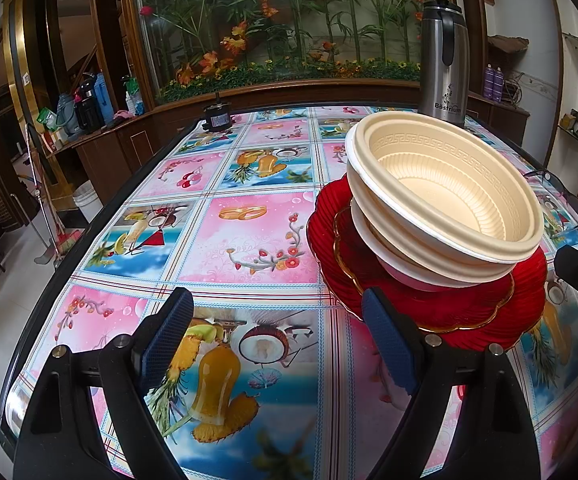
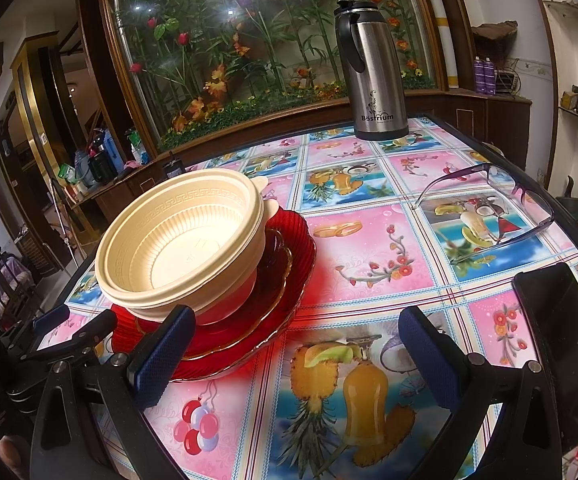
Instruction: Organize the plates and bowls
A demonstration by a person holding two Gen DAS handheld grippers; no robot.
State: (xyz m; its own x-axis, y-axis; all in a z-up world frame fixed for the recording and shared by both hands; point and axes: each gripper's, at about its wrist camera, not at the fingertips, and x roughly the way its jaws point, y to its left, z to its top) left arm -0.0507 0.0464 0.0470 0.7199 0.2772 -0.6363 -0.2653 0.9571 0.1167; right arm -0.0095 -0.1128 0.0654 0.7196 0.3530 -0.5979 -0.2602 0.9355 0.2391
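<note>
A stack of cream plastic bowls (image 1: 445, 196) sits tilted on stacked red glass plates (image 1: 485, 316) on the patterned table. The bowls (image 2: 177, 240) and red plates (image 2: 277, 280) also show in the right wrist view. My left gripper (image 1: 281, 344) is open and empty, just left of the plates, its right finger at their rim. My right gripper (image 2: 297, 352) is open and empty, just right of the plates, its left finger overlapping their near rim. The left gripper also shows in the right wrist view (image 2: 69, 332).
A steel thermos jug (image 2: 373, 72) stands at the table's far side. Purple glasses (image 2: 485, 208) lie at the right. A black phone (image 2: 561, 356) lies at the near right edge. A small black object (image 1: 217, 116) sits at the far left edge.
</note>
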